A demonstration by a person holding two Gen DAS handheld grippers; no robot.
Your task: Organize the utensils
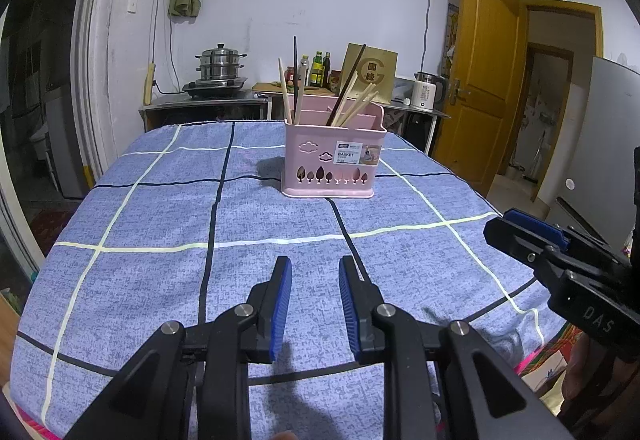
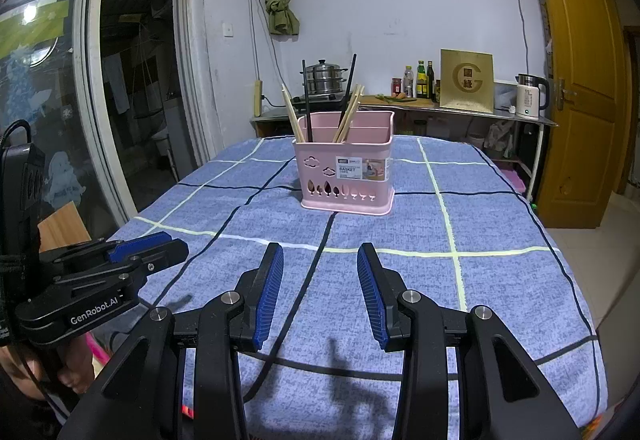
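Observation:
A pink utensil basket (image 1: 332, 156) stands upright on the blue checked tablecloth (image 1: 160, 216), towards the far middle; it also shows in the right wrist view (image 2: 346, 176). Several wooden and black chopsticks (image 1: 352, 96) (image 2: 348, 112) stand in its compartments. My left gripper (image 1: 315, 268) is open and empty, low over the near part of the table. My right gripper (image 2: 320, 254) is open and empty, also near the front edge. Each gripper shows from the side in the other's view: the right gripper (image 1: 520, 228), the left gripper (image 2: 160, 244).
Behind the table a steel counter (image 1: 208, 102) carries a steamer pot (image 1: 219, 64), bottles (image 1: 318, 70), a gold box (image 1: 372, 74) and a white kettle (image 1: 426, 90). A yellow door (image 1: 480, 80) stands open at right. A glass sliding door (image 2: 60, 100) is at left.

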